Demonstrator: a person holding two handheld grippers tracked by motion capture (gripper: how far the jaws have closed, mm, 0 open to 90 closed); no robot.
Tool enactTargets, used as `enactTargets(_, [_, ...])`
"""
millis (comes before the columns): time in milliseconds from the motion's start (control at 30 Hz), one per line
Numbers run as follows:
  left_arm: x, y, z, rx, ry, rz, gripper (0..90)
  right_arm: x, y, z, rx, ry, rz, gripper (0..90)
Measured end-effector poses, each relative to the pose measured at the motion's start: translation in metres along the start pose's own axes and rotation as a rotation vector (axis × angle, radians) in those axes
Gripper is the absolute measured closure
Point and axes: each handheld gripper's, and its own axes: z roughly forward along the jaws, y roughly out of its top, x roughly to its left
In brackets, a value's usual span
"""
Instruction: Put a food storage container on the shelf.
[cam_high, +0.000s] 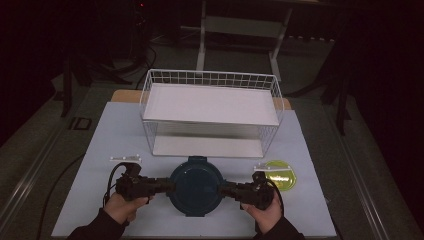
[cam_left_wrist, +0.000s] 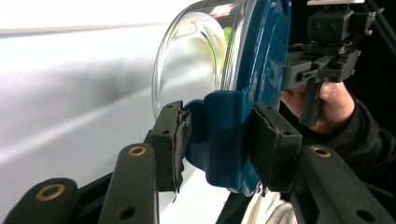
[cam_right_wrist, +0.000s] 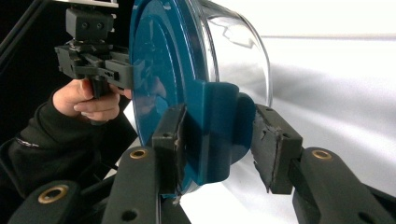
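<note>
A round clear glass container with a teal lid (cam_high: 195, 186) stands on the white table near the front edge. The lid (cam_left_wrist: 261, 60) has a clip tab on either side. My left gripper (cam_high: 172, 186) is shut on the left tab (cam_left_wrist: 219, 140), a pad pressed to each face. My right gripper (cam_high: 223, 187) holds the opposite tab (cam_right_wrist: 219, 130): one pad lies flat on the lid side, the other touches the tab's rounded end at its upper corner. In each gripper view the glass bowl (cam_right_wrist: 238, 51) shows side-on, with the other hand beyond it.
A white wire basket shelf (cam_high: 210, 115) with two levels stands just behind the container. A yellow-green round lid or dish (cam_high: 280, 175) lies to the right, close to my right gripper. Bare white tabletop (cam_high: 100, 145) spreads to the left. The surroundings are dark.
</note>
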Motion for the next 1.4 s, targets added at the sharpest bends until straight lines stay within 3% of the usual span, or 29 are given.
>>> enactTargets(233, [-0.013,0.021,-0.004,-0.034,-0.011,0.026,57.0,0.012,0.028,-0.016,-0.037,-0.002,-0.036,56.7])
enactTargets(633, [-0.032,0.063,-0.014,-0.072,-0.01,0.078,57.0,0.024,0.062,-0.03,-0.076,0.013,-0.049,56.8])
enactTargets(1167, [-0.045,0.11,-0.019,-0.106,-0.017,0.1,57.2,0.031,0.11,-0.045,-0.146,0.017,-0.072,56.9])
enactTargets(1400, [-0.045,0.14,-0.017,-0.124,-0.018,0.106,57.1,0.03,0.136,-0.05,-0.166,0.014,-0.076,57.0])
